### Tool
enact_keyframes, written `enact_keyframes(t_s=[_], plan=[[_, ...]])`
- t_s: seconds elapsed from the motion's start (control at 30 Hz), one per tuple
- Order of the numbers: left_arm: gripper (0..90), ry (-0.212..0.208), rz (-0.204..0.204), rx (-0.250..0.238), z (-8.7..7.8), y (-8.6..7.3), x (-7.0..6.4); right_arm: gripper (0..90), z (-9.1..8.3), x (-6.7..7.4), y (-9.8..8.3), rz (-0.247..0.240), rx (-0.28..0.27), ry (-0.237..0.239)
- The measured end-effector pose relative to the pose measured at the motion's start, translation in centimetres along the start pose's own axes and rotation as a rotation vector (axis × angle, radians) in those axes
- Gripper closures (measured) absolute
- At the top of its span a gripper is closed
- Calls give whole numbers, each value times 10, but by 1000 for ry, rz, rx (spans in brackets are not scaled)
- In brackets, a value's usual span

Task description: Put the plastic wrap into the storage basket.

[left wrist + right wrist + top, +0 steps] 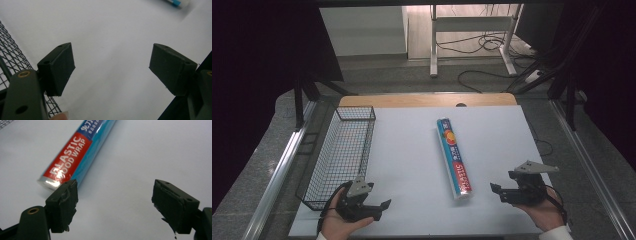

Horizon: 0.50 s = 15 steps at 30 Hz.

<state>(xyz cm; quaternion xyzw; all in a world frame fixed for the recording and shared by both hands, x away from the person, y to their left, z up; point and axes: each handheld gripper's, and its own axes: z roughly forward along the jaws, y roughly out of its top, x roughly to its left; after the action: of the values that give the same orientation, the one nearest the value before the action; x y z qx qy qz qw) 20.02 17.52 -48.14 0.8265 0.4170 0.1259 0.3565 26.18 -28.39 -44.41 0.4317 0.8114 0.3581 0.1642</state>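
One wrap roll (453, 158) lying lengthwise, far-to-near.

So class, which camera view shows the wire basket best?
The high view: the whole wire basket appears at the table's left edge. The left gripper view catches a patch of its mesh; the right gripper view, a sliver at top left.

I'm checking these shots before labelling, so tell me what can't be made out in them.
- Plastic wrap roll: its far end is cut off by the top edge of the right gripper view.
- Small print on the roll in the high view: too small to read.
- Wire basket: mostly cut off by the left edge of the left gripper view.
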Motion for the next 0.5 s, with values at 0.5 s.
enact_keyframes(t_s=[0.5], plan=[[204,-12,18,-6,2,4,-3,212,38,25,57,12,100,49]])
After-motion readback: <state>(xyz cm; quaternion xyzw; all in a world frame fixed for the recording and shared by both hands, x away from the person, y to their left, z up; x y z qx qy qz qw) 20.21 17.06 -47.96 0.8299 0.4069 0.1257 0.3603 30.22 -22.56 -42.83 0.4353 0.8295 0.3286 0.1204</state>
